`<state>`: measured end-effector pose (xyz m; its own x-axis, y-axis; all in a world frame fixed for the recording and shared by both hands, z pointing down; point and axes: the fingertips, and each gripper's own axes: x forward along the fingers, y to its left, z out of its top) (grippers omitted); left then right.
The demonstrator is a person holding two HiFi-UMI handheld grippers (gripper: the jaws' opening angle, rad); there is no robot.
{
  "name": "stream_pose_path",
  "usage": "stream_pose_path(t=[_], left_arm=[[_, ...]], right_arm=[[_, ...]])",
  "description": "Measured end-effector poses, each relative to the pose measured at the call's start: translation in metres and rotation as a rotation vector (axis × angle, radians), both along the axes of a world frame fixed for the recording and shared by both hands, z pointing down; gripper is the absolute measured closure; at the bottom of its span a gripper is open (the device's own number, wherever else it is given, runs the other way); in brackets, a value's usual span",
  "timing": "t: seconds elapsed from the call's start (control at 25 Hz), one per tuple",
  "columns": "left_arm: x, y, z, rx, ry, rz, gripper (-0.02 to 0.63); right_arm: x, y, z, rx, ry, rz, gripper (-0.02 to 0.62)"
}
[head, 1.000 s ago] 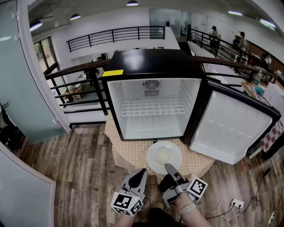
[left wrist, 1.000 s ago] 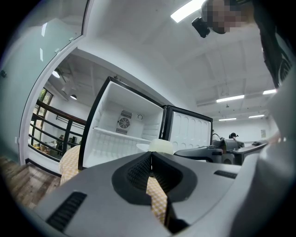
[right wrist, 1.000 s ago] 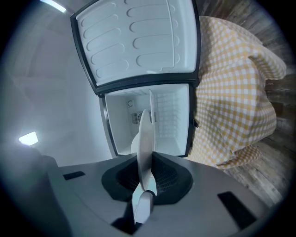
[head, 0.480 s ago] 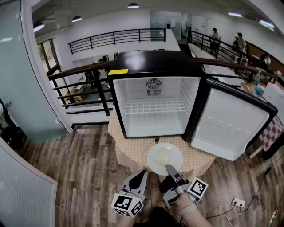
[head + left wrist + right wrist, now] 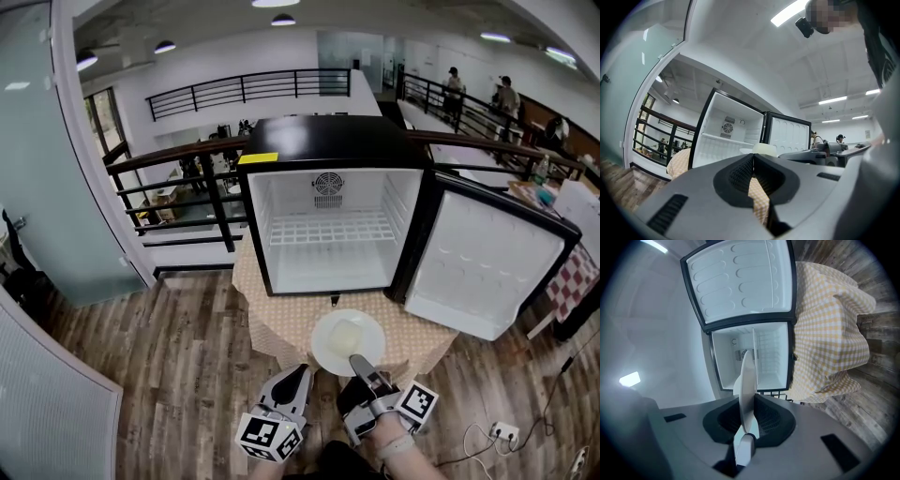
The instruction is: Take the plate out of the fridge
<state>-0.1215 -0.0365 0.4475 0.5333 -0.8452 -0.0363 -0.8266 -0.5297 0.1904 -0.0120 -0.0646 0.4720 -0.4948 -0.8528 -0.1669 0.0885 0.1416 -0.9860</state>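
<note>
The white plate (image 5: 330, 349) carries a pale yellow block (image 5: 344, 331) and hangs level over the near edge of the checkered table (image 5: 277, 323), outside the open fridge (image 5: 328, 211). My right gripper (image 5: 357, 362) is shut on the plate's near rim. In the right gripper view the plate (image 5: 748, 380) runs edge-on between the closed pads of the right gripper (image 5: 749, 397). My left gripper (image 5: 301, 371) hovers just left of the plate, shut and empty. The left gripper view shows the left gripper (image 5: 753, 157) with its pads together, and the plate (image 5: 761, 149) beyond them.
The fridge's door (image 5: 487, 267) stands swung wide to the right. Inside, a white wire shelf (image 5: 324, 228) is bare. A black railing (image 5: 187, 155) runs behind the fridge. Wooden floor (image 5: 178, 375) surrounds the small table. Cables and a socket strip (image 5: 502, 433) lie at the right.
The head view has shifted a little, so the fridge sits slightly farther right and up. The plate and both grippers have barely moved, and the right gripper keeps its hold.
</note>
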Motion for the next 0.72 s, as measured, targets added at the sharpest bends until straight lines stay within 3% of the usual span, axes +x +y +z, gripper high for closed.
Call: stream_pose_path(t=[0.72], left_arm=[[-0.022,0.030,-0.012,0.038,0.003,-0.015,0.597]], right_arm=[[-0.016,0.023,-0.008,0.000,-0.035,0.008,0.535]])
